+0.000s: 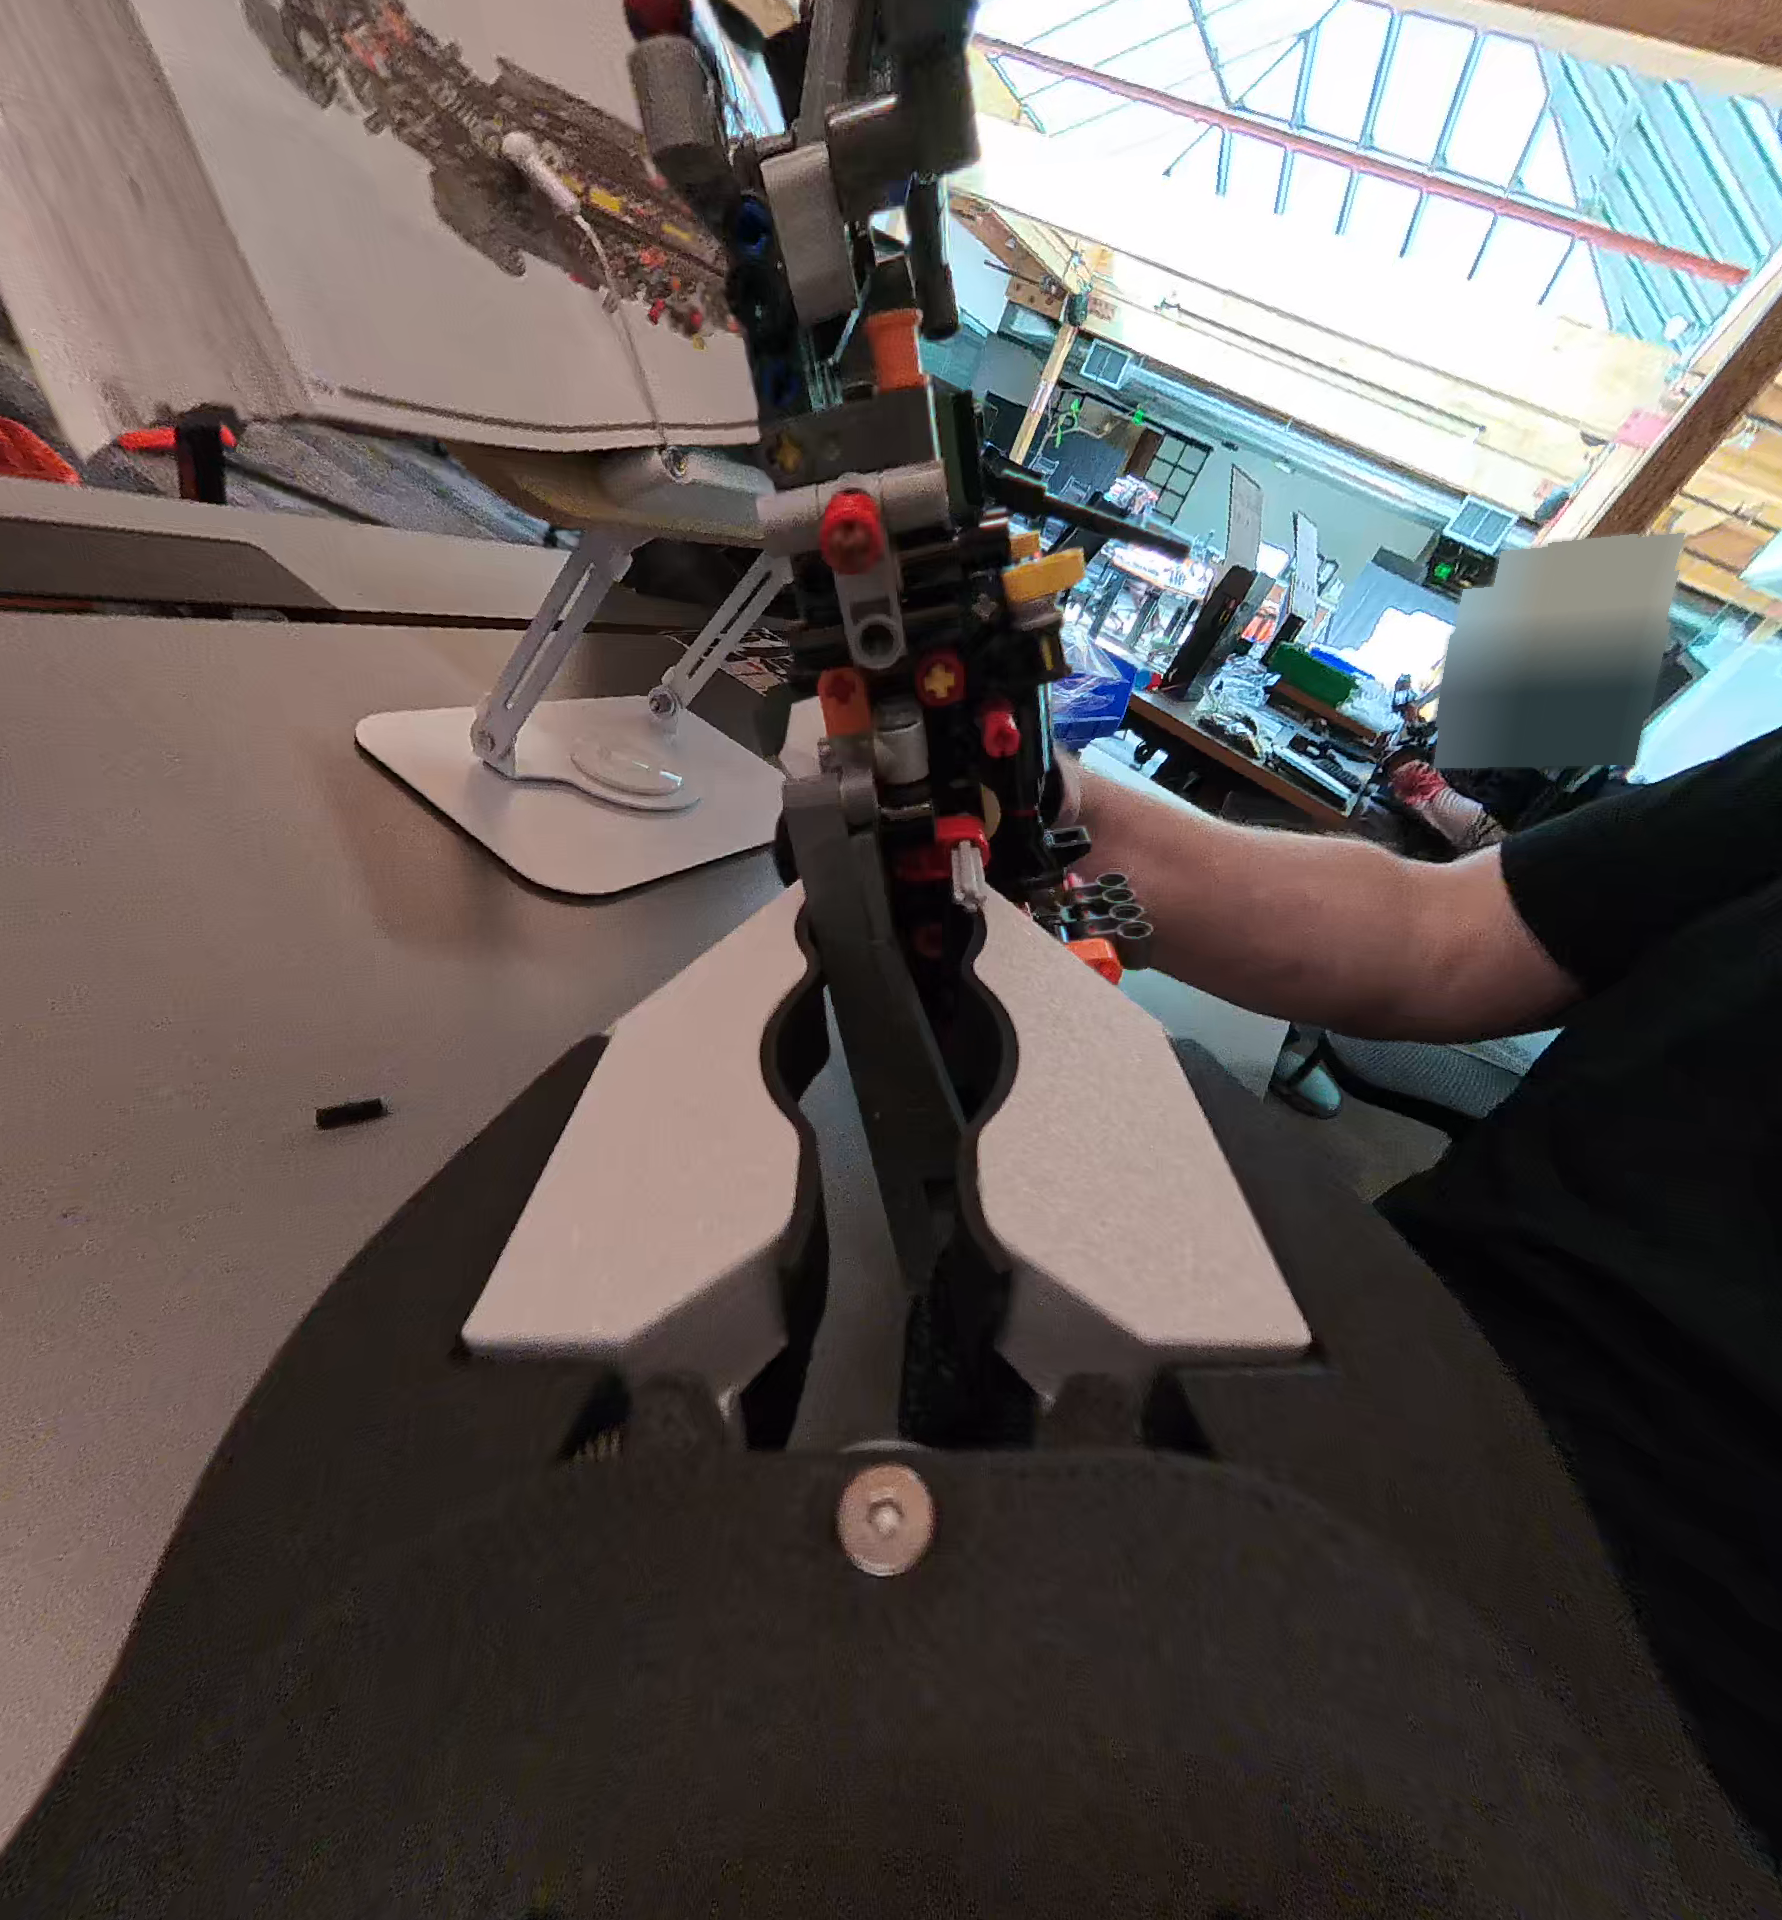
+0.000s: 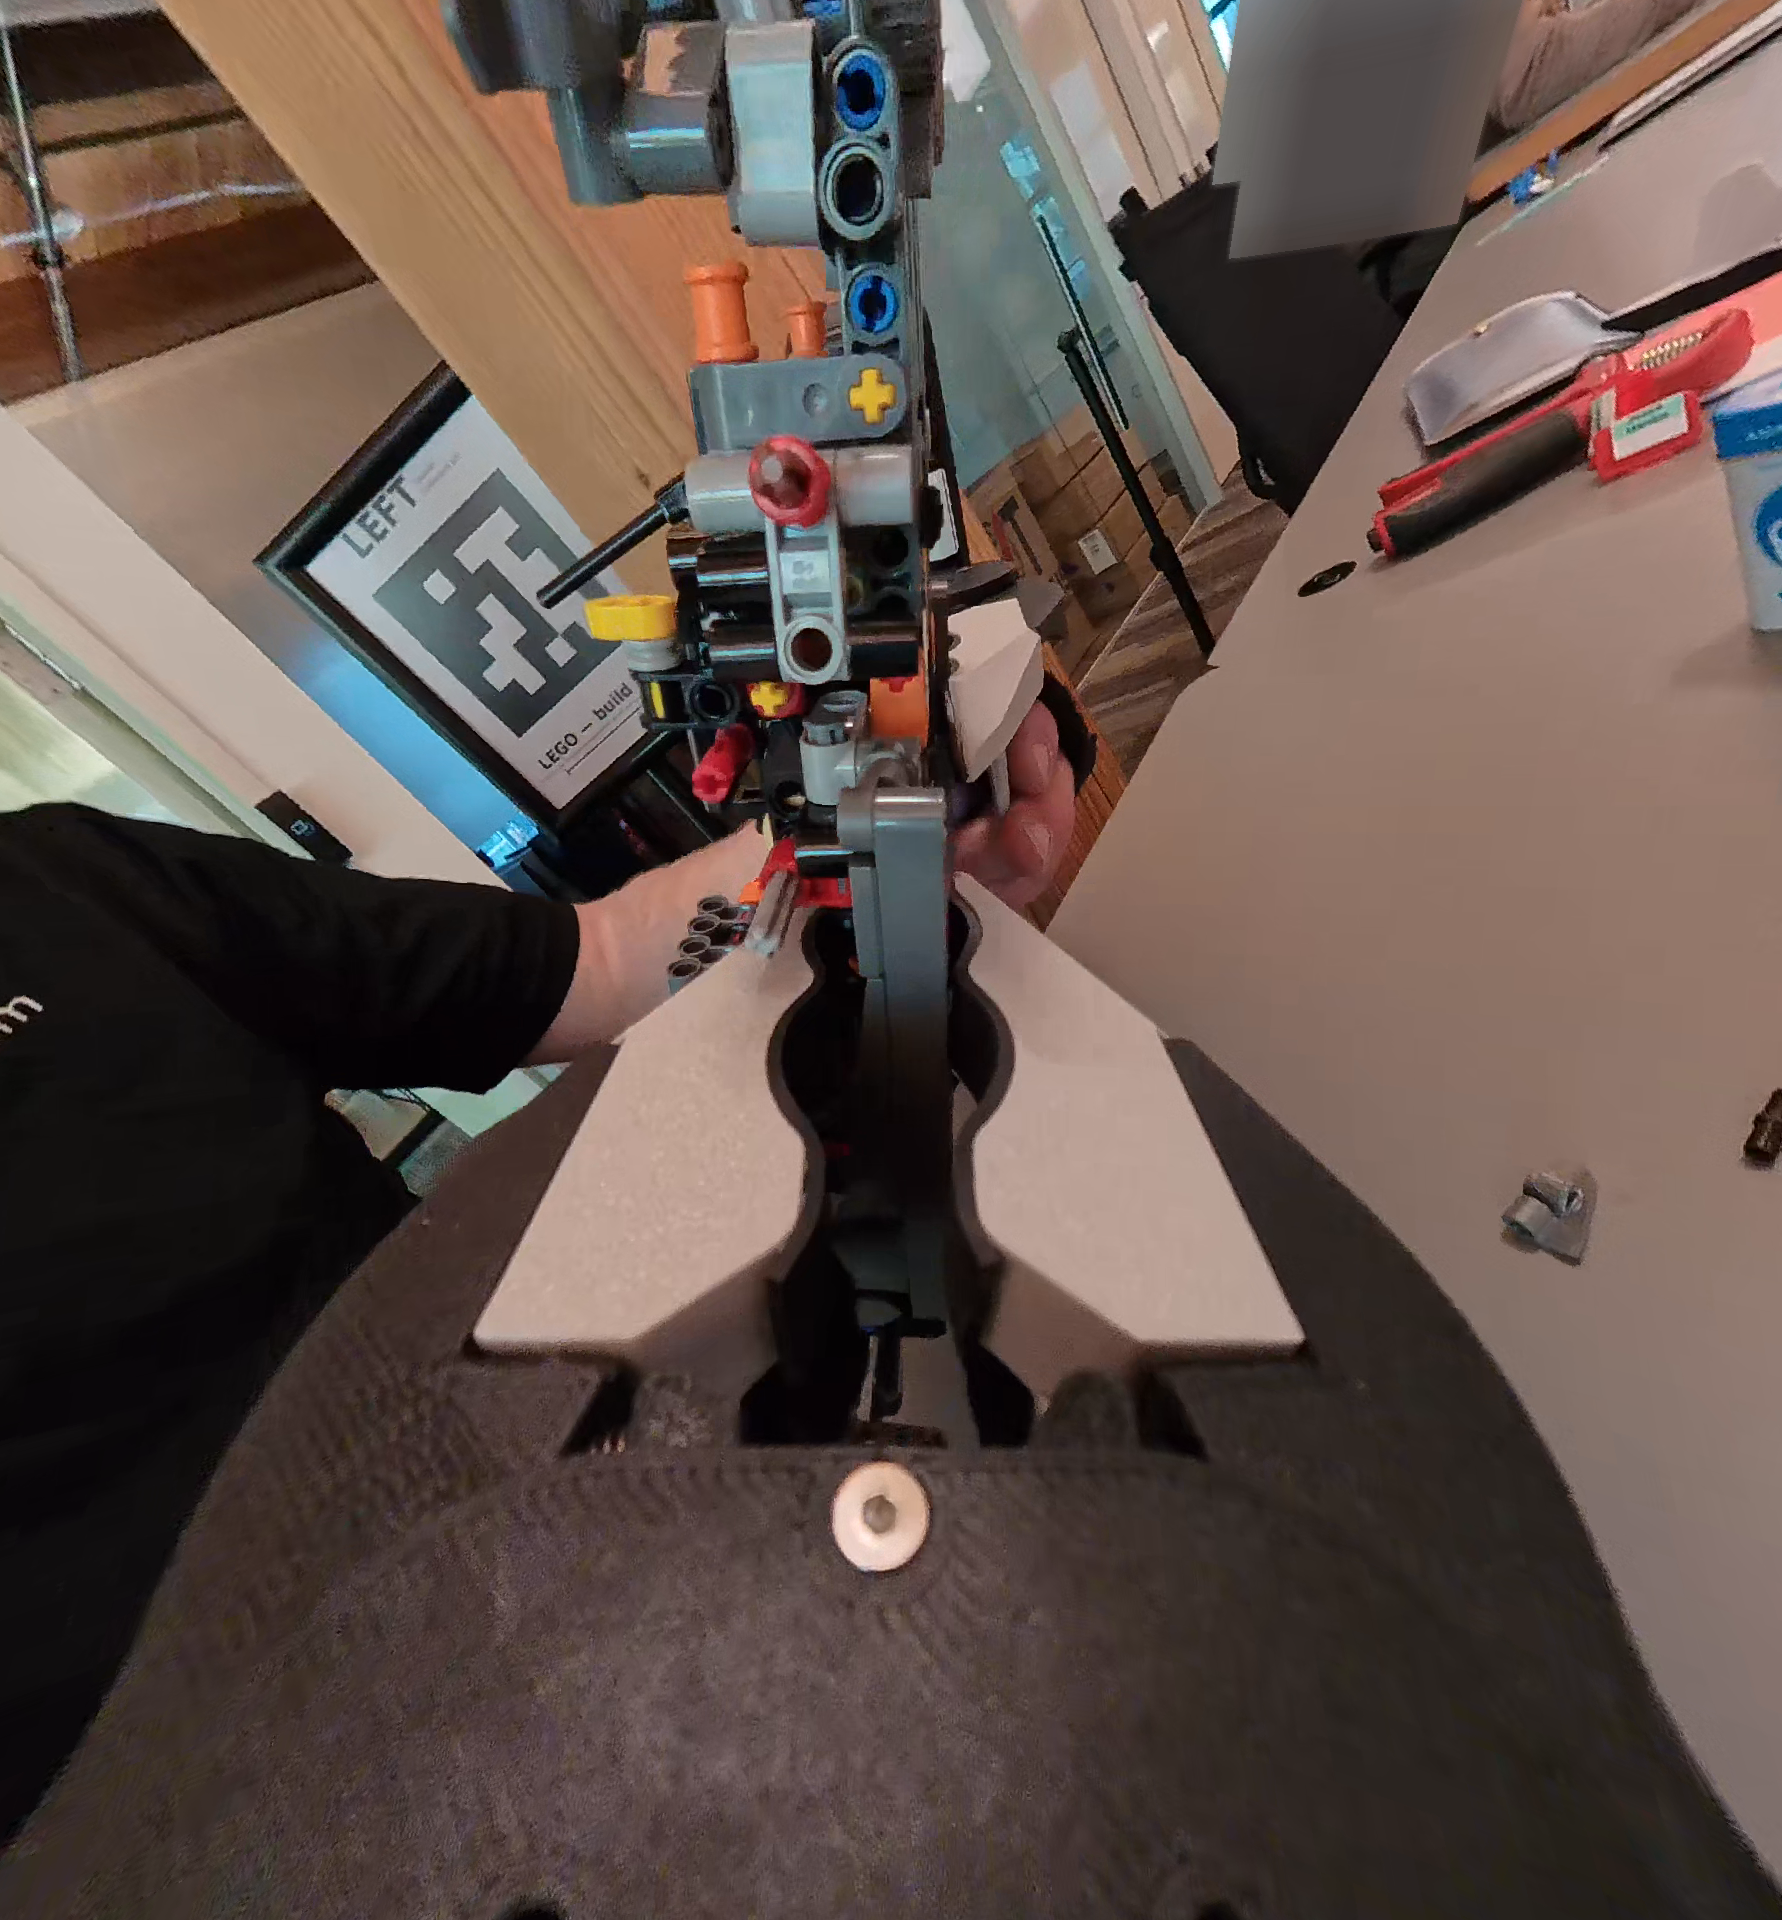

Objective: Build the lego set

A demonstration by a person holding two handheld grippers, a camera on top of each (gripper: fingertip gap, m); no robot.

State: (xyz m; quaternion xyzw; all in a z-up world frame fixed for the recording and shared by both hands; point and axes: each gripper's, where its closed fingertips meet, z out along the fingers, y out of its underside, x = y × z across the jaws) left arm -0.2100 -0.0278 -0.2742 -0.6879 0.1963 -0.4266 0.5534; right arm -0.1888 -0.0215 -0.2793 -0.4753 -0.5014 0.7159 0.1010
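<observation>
Both the left gripper [image 1: 892, 935] and right gripper [image 2: 882, 925] clamp the lego model [image 1: 897, 665], lifted above the surface [image 1: 139, 831]; keeping both grips steady seems wise before adding loose pieces [image 2: 1547, 1210].

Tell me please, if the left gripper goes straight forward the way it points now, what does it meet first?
The left gripper is already shut on the lego model, which fills the line ahead. Past it, probably the white stand and the instruction book on it, though depth is unclear.
</observation>
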